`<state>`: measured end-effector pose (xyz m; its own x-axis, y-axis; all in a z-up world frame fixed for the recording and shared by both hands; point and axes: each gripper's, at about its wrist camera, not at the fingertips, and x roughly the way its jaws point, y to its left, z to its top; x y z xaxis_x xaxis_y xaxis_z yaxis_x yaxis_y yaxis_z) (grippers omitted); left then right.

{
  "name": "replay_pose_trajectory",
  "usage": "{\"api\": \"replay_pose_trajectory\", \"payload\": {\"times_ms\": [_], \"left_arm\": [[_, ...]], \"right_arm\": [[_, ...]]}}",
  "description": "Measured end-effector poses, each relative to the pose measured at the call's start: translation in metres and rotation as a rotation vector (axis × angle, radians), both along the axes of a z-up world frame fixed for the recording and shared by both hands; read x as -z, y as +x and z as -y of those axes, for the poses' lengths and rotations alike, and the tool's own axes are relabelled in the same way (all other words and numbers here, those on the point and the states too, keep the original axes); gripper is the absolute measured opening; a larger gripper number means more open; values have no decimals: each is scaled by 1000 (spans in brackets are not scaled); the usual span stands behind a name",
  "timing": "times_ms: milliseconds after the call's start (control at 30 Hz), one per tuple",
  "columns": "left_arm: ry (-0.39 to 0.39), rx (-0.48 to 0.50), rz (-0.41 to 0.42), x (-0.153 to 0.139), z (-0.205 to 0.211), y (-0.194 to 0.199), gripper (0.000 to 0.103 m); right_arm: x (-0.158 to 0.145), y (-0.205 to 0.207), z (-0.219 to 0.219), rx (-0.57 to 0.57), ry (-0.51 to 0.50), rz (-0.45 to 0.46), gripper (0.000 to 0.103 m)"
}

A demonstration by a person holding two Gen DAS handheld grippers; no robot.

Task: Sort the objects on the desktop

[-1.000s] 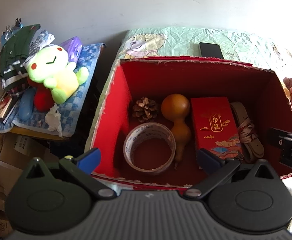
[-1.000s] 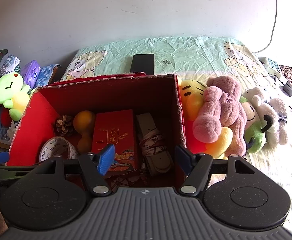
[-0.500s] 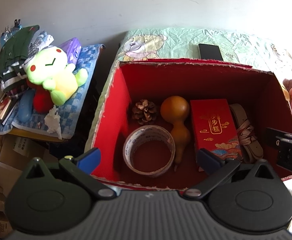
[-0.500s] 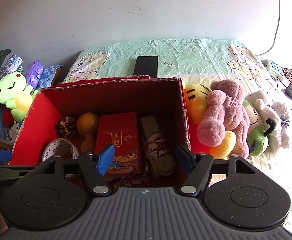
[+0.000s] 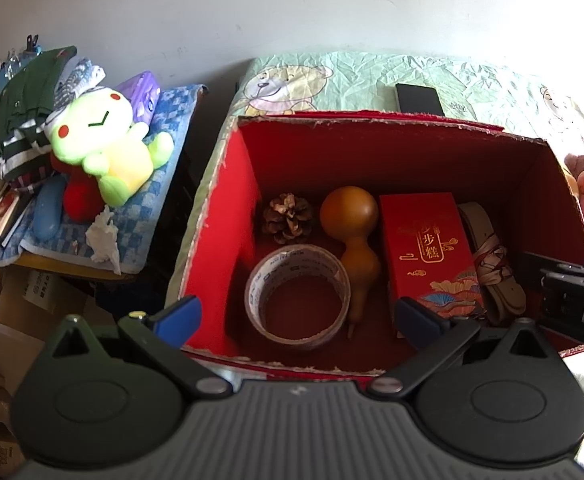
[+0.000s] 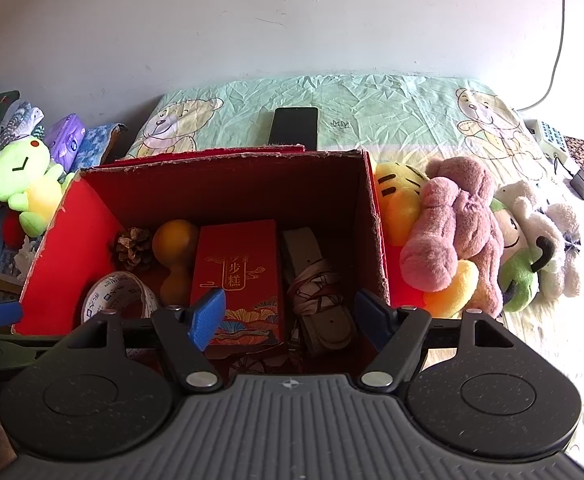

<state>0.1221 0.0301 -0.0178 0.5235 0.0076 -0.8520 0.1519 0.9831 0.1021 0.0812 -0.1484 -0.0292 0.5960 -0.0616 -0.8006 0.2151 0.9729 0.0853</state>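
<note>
Behind everything a plain white wall is seen; below it a bed sheet [image 6: 372,120] with bear print carries an open red box [image 5: 227,216]. Inside the box, left to right: pine cone [image 5: 287,218], tape roll [image 5: 296,294] in front of it, gourd [image 5: 352,236], red carton [image 5: 428,256], wrapped strap bundle [image 5: 492,264]. Plush toys [image 6: 452,232] are piled just beside the box's right wall; a phone [image 6: 294,126] lies behind it. Left gripper [image 5: 296,316] is held above the near rim, jaws spread wide, nothing gripped. Right gripper [image 6: 289,316] likewise wide open and empty, over the carton and strap end. Handling estimate: tape roll is judged light and stiff, best pinched across its wall, one finger inside the ring. Gourd is likely hard, smooth, slip-prone; the narrow waist is the preferred hold. Pine cone is probably brittle, so a light squeeze is advised. Carton is rigid, to be taken across its narrow faces. Plush is soft and tolerant anywhere.
</note>
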Motion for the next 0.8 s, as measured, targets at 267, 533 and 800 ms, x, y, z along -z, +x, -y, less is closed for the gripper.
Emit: {"api": "replay_pose_trajectory", "payload": {"times_ms": [267, 533, 800], "left_arm": [[2, 5, -3, 2, 2, -4, 102], [14, 7, 7, 1, 5, -10, 102], [11, 21, 7, 0, 11, -17, 102]], "right_arm": [[0, -4, -1, 3, -2, -2, 75], [-1, -12, 0, 17, -8, 8, 78], [-3, -22, 4, 26, 2, 23, 78]]}}
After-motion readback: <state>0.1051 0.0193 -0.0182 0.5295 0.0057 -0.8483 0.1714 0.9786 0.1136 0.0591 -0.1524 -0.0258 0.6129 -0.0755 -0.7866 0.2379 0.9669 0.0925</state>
